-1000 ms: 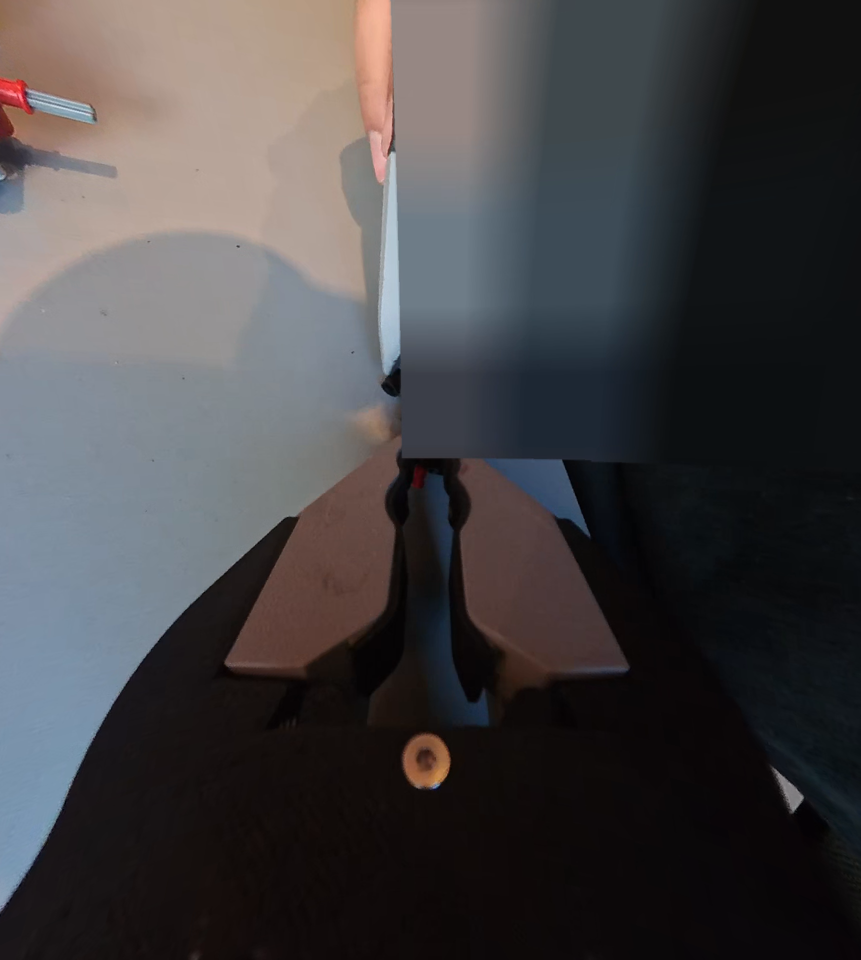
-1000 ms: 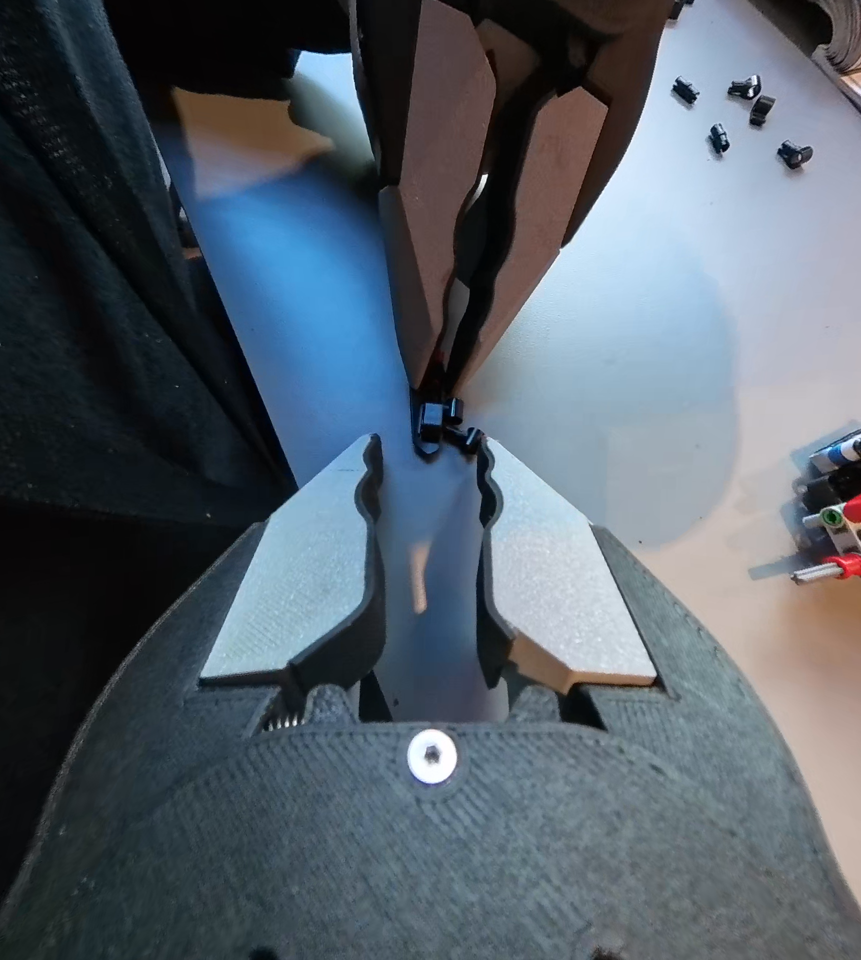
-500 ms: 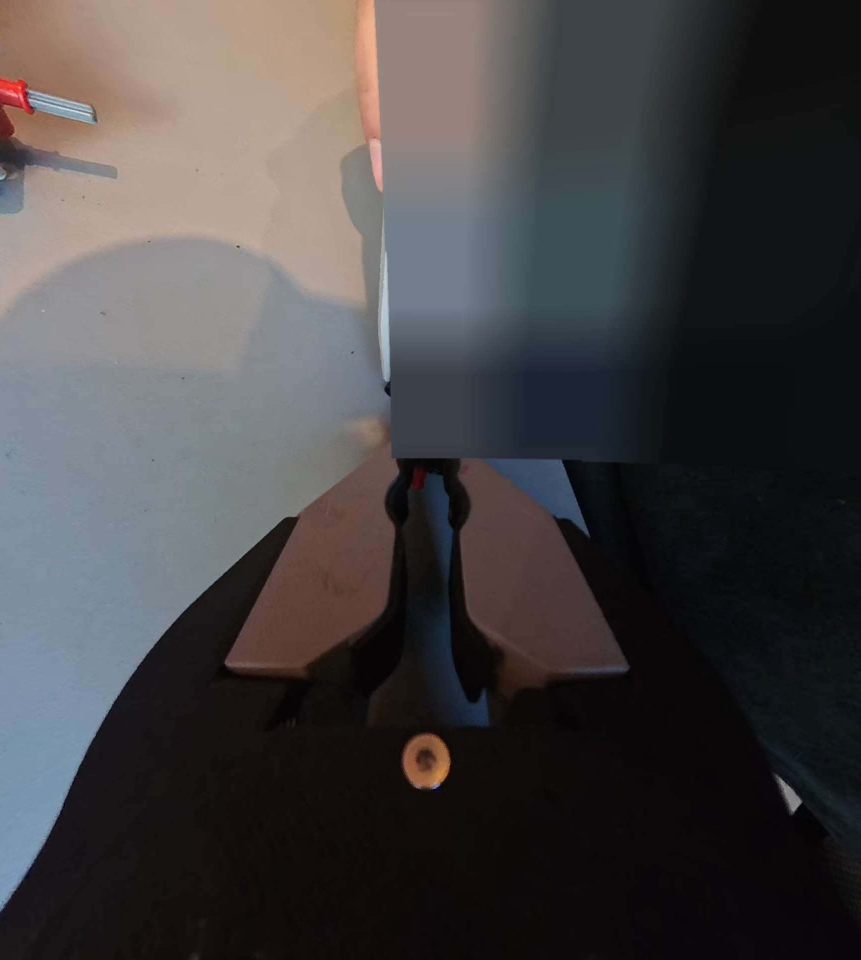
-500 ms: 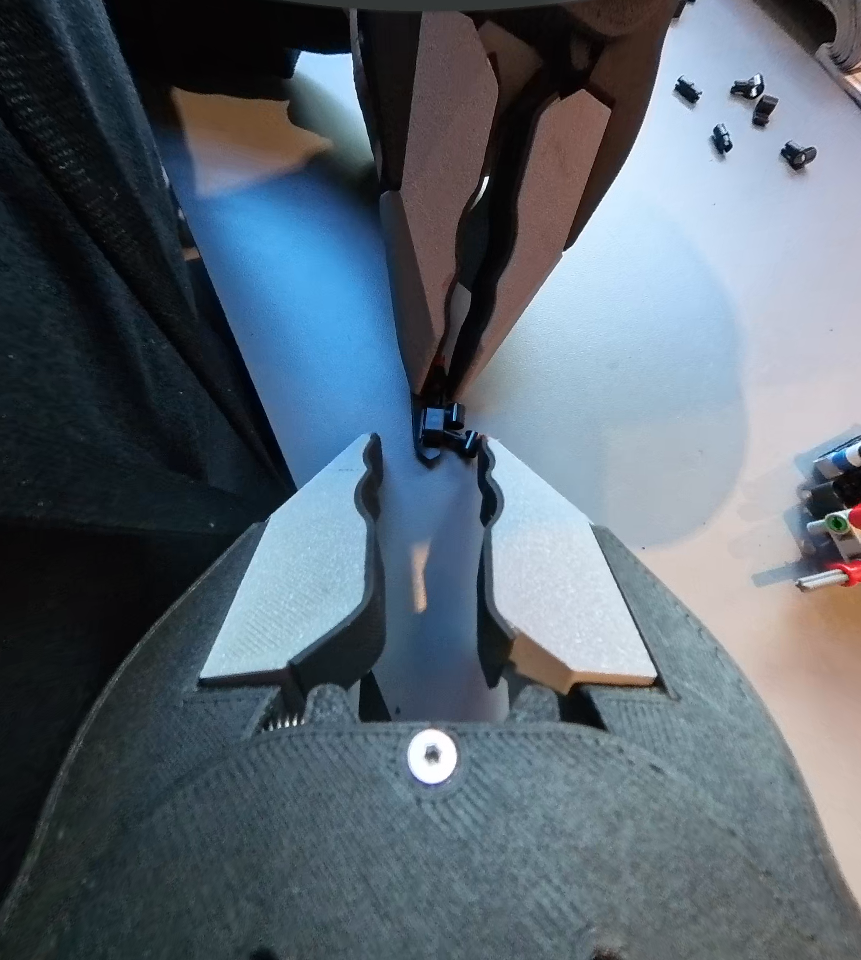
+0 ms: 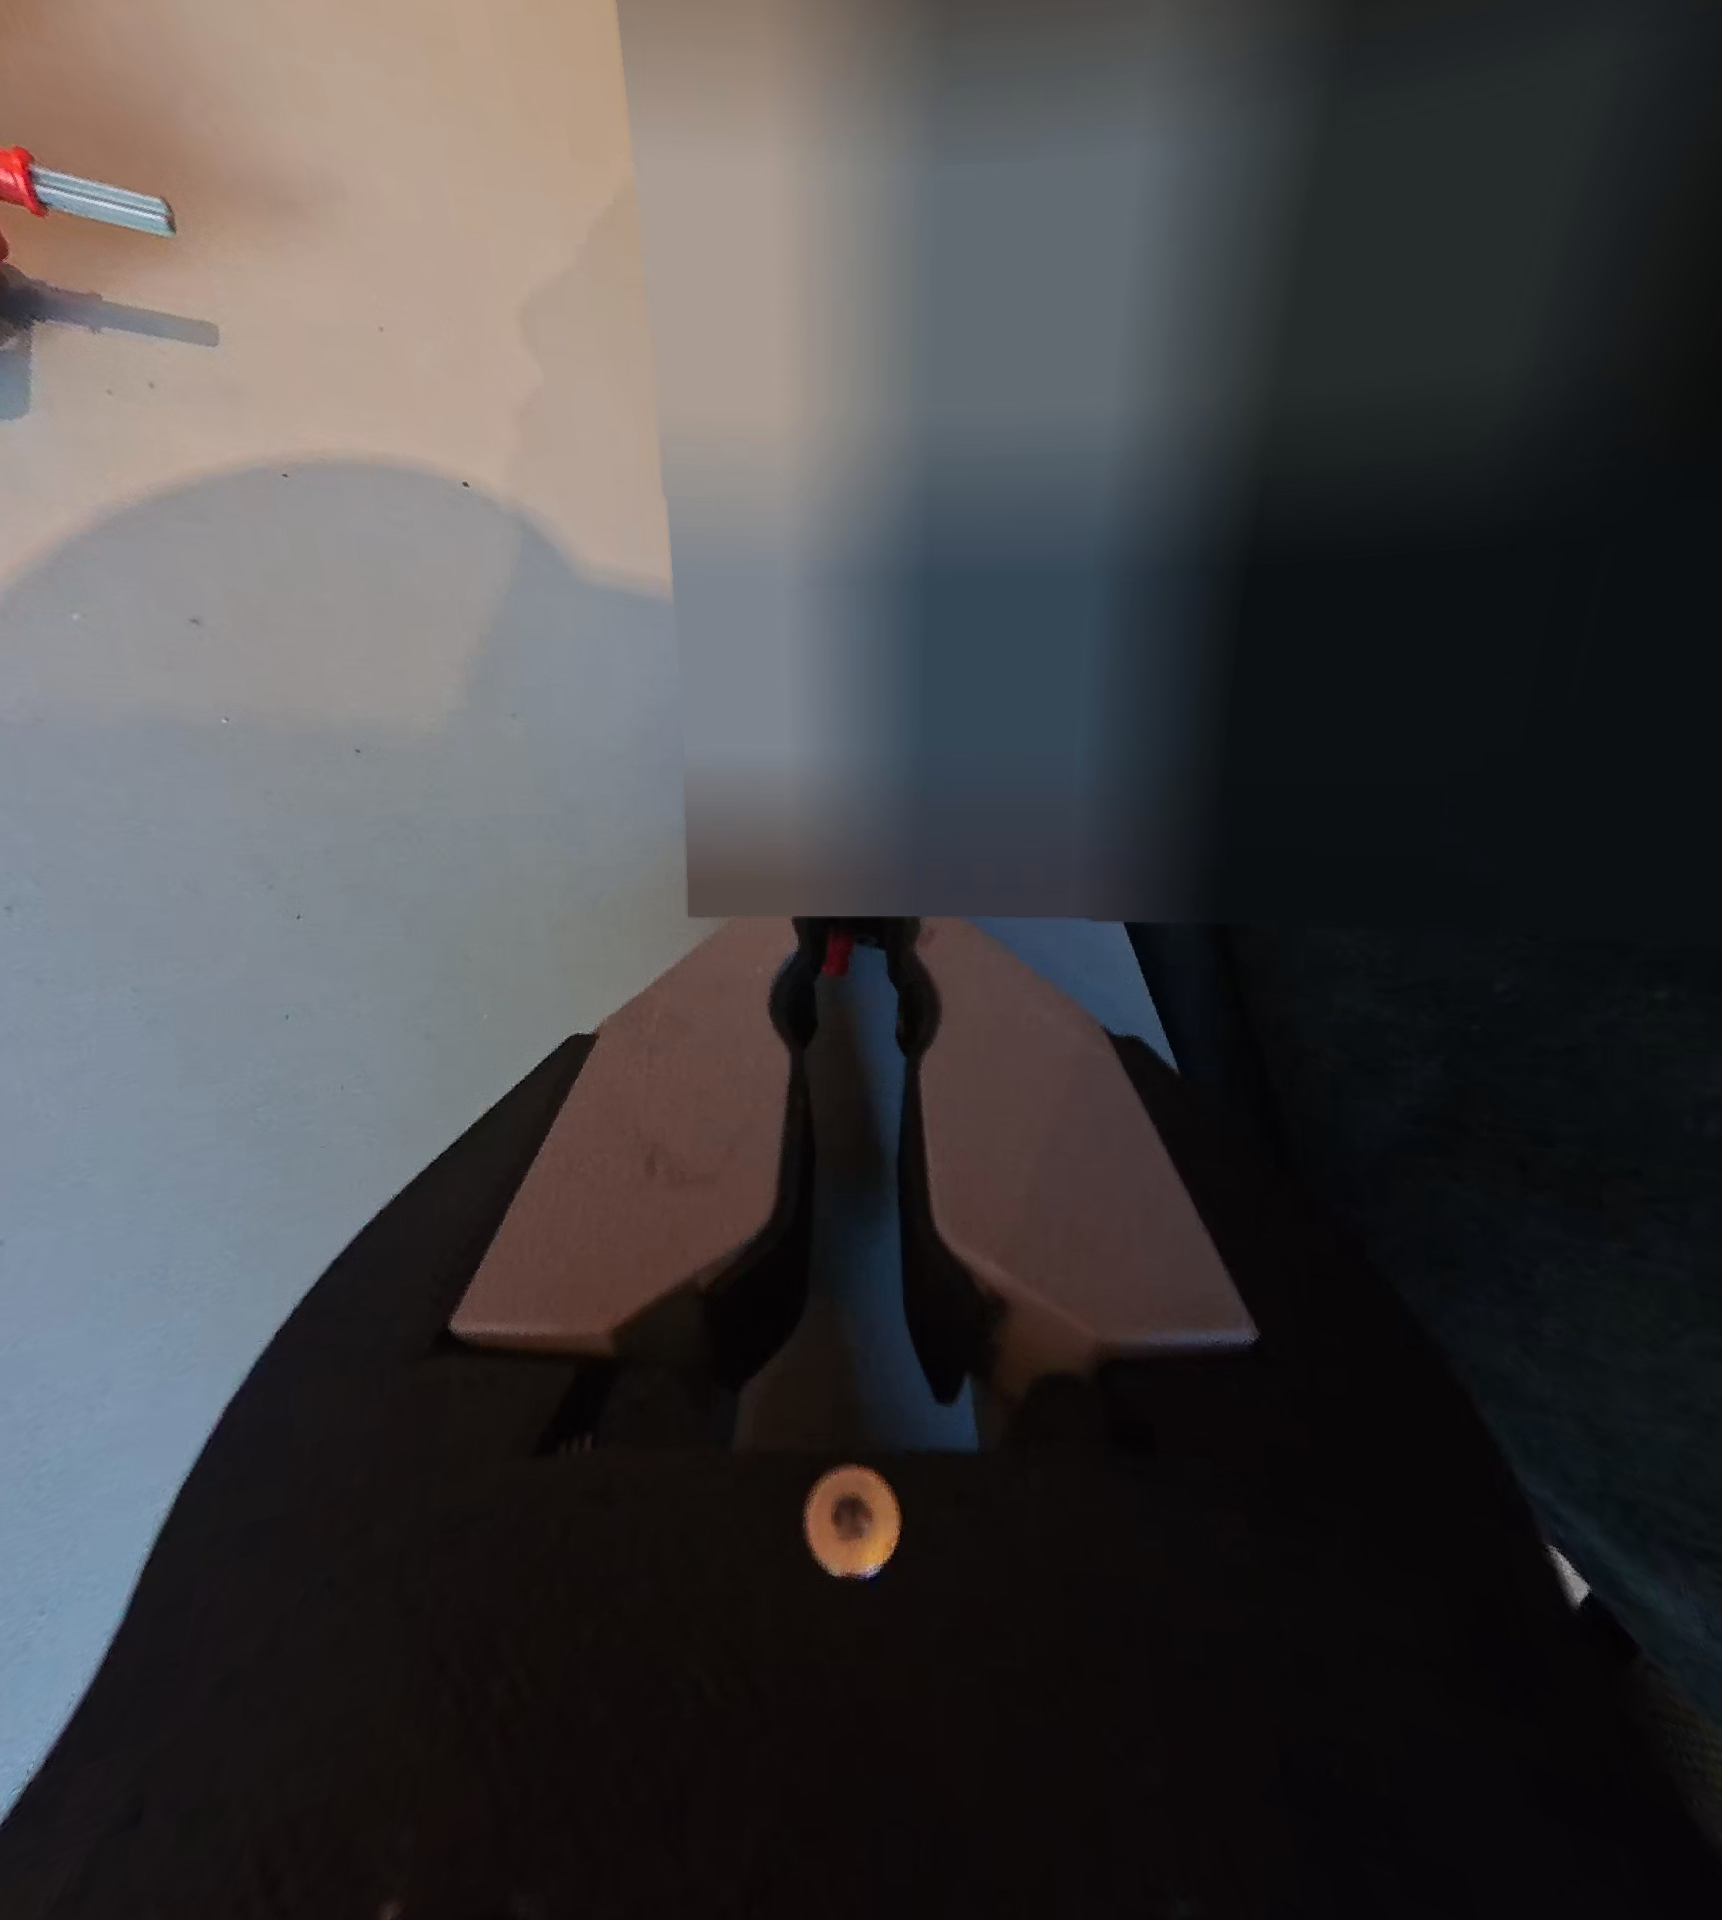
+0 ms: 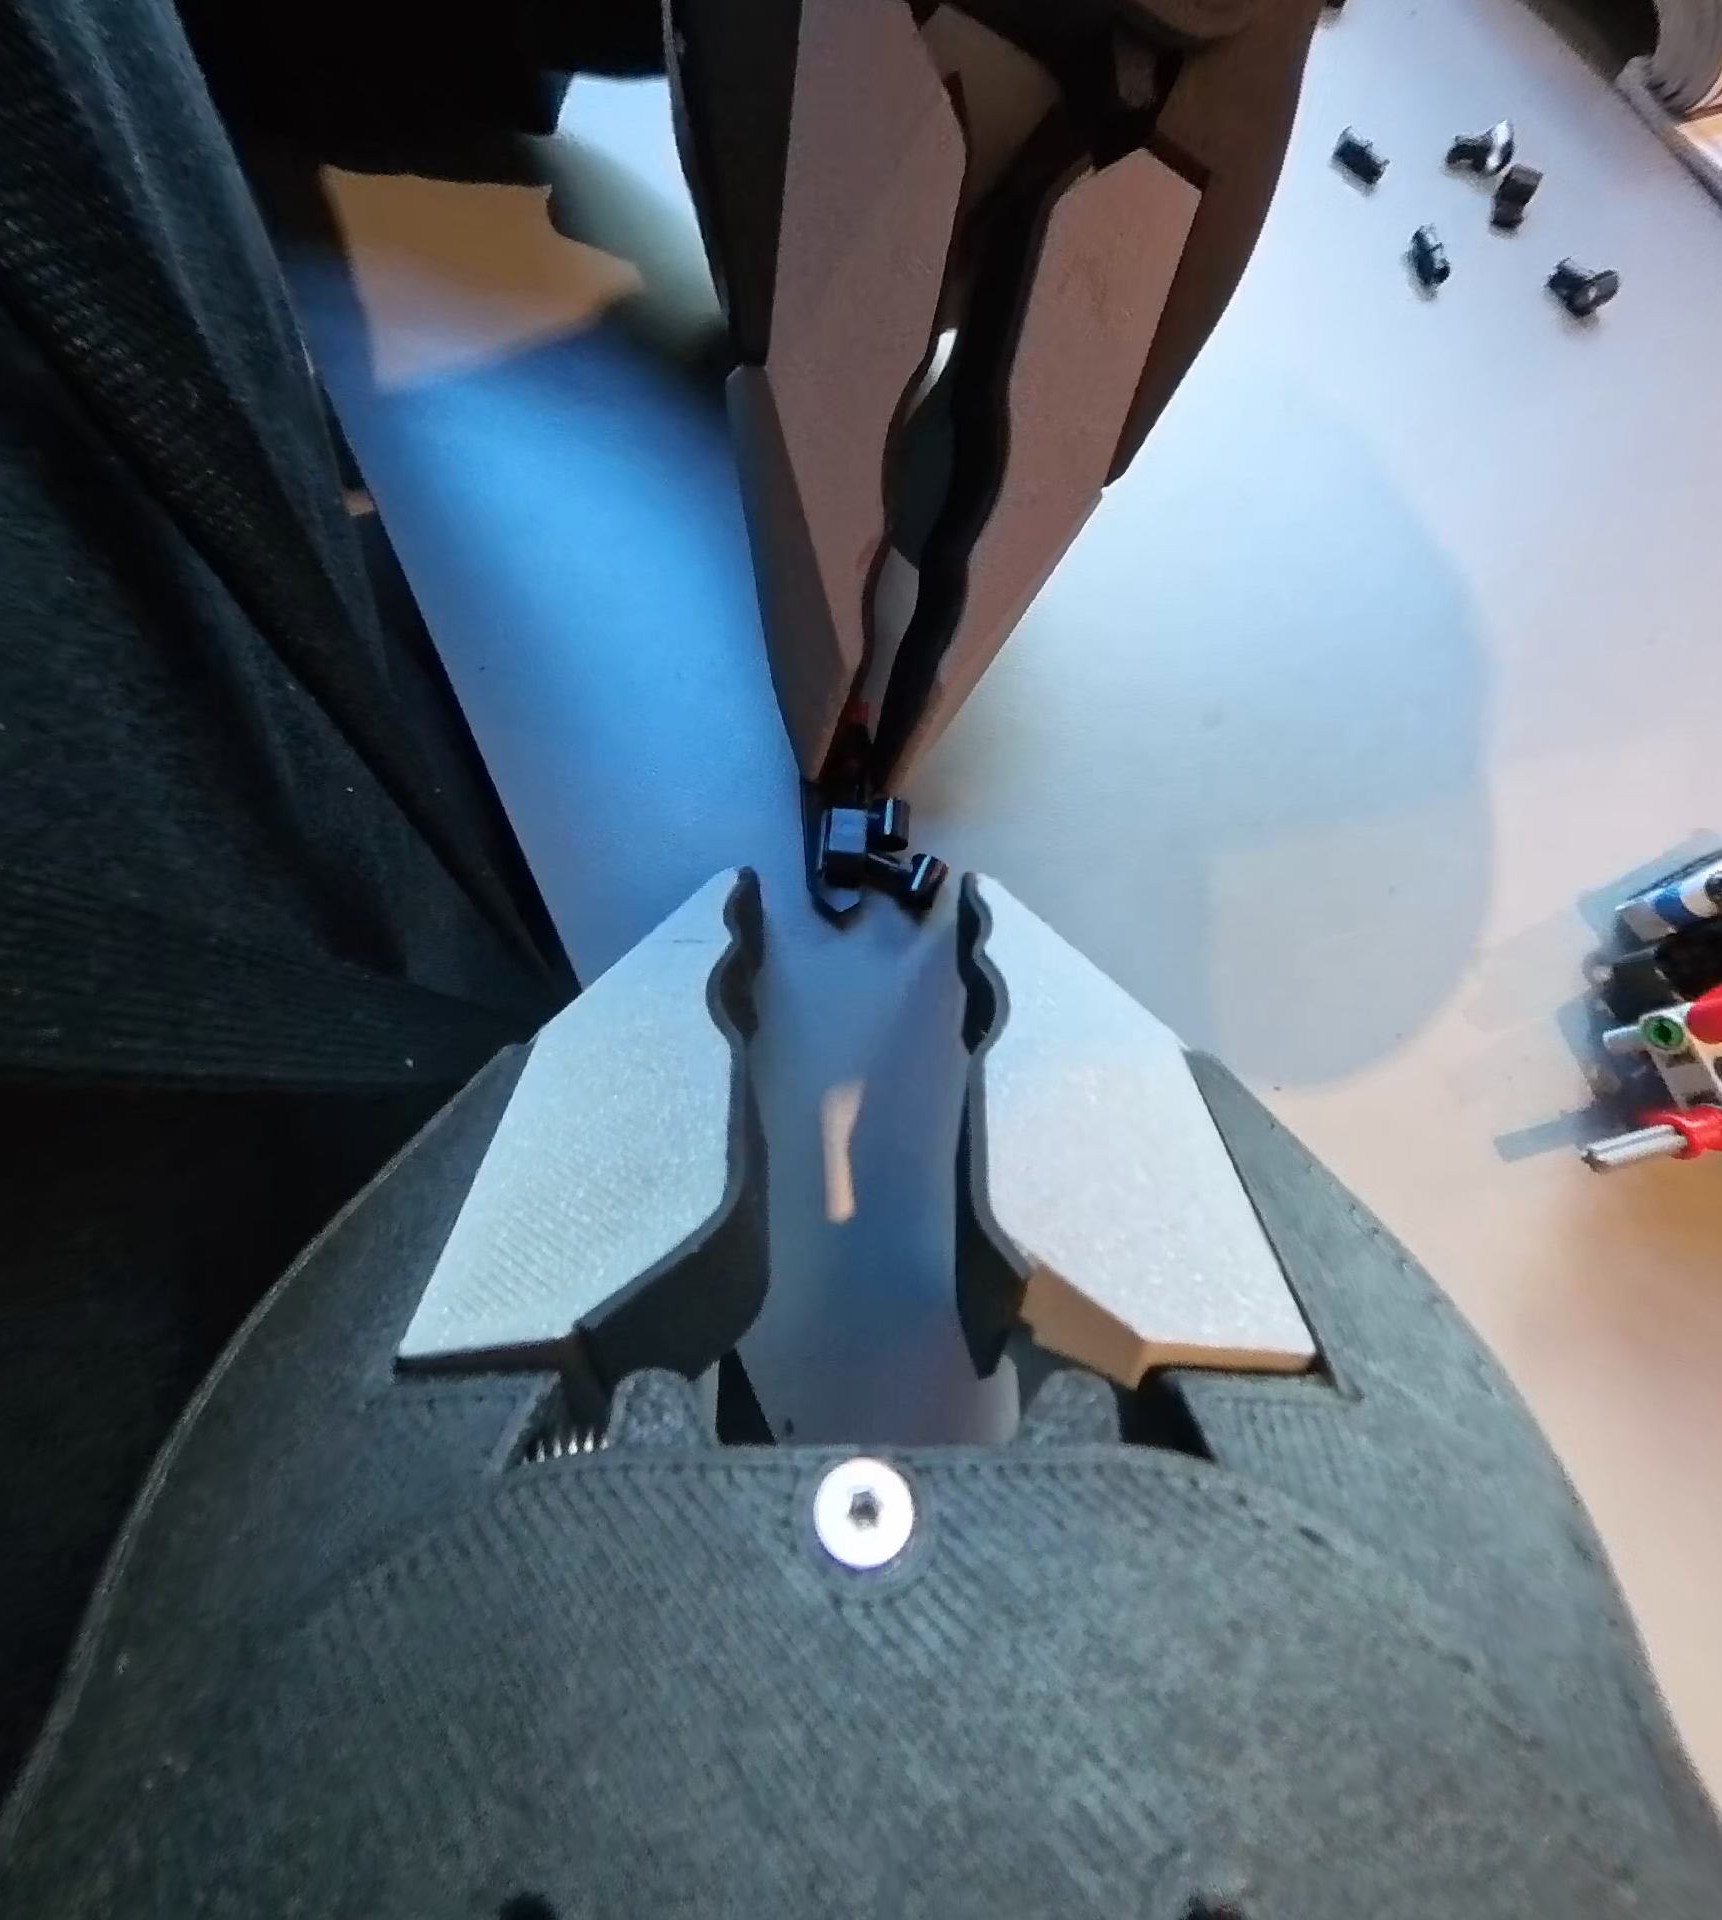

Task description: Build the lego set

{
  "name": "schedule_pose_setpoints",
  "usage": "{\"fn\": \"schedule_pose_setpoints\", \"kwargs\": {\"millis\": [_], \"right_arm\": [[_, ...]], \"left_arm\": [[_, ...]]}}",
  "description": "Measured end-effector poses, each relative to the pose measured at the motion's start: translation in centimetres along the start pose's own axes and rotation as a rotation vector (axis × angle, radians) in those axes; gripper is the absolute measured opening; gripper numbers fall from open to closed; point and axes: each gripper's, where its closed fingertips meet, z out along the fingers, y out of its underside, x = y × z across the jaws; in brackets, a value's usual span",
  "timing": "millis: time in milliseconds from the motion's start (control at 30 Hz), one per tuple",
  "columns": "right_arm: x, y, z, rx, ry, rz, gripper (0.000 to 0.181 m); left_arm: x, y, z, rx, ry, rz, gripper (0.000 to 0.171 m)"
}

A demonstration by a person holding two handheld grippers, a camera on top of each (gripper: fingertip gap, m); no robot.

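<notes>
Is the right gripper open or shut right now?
Open. In the right wrist view the right gripper's grey fingers stand apart, empty; the small black lego connector sits just past their tips.

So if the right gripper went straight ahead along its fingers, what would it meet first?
Probably the small black lego pieces held at the left gripper tips, just beyond the right gripper's open fingers. Depth is hard to judge, so it could pass slightly beneath.

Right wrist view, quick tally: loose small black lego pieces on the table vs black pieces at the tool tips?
Loose small black lego pieces lying on the table: 5
Small black pin pieces at the left tool tips: 2
Total: 7
</notes>
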Motion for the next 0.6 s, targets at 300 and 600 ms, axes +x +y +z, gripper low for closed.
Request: {"fn": "schedule_pose_setpoints", "kwargs": {"millis": [300,600], "right_arm": [[-0.57,-0.18,-0.19,0.019,-0.017,-0.04,0.035],[-0.51,-0.18,-0.11,0.017,-0.003,-0.052,0.035]], "left_arm": [[-0.04,-0.07,0.1,-0.02,-0.009,0.013,0.007],[-0.02,-0.15,0.19,-0.02,-0.01,0.013,0.007]]}}
